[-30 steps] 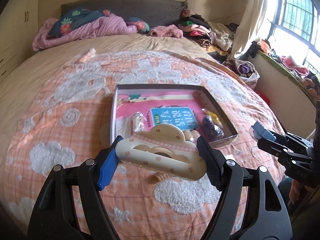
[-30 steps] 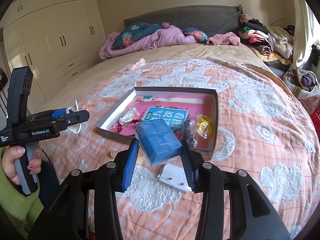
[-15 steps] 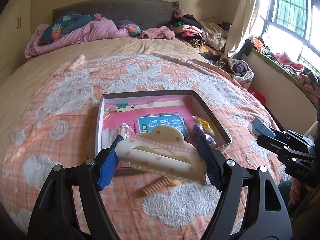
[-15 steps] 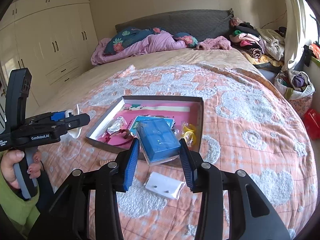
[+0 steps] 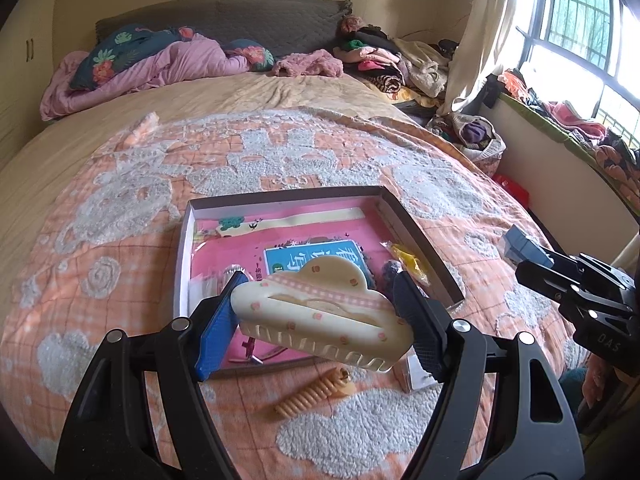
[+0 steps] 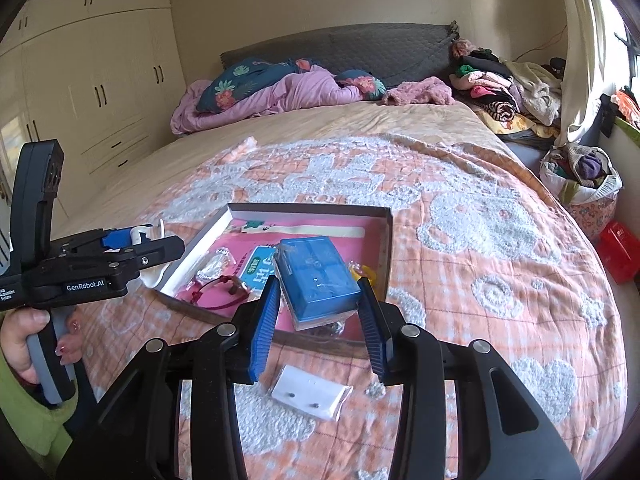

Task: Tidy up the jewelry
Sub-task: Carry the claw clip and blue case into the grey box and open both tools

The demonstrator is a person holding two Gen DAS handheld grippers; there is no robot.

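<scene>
My left gripper (image 5: 320, 322) is shut on a cream cloud-shaped hair claw (image 5: 320, 314) and holds it above the near edge of a shallow open box (image 5: 420, 236) with a pink lining. My right gripper (image 6: 316, 316) is shut on a blue box in clear wrap (image 6: 316, 280), held above the same open box (image 6: 390, 236). The open box holds a teal card (image 5: 308, 258), a yellow packet (image 5: 406, 260), a red hair piece (image 6: 218, 286) and small clear bags. An orange spiral clip (image 5: 316, 392) and a white earring card (image 6: 312, 392) lie on the blanket in front of it.
The open box lies on a peach blanket with white cloud patches (image 6: 480, 220) on a bed. Pillows and a pink quilt (image 6: 280, 88) are piled at the headboard. Clothes (image 6: 500, 88) are heaped at the far right. Wardrobes (image 6: 80, 92) stand left. A red container (image 6: 618, 250) sits beside the bed.
Both grippers have drawn back and up from the open box, each with its object held. More of the blanket, the spiral clip and the earring card now show in front of it.
</scene>
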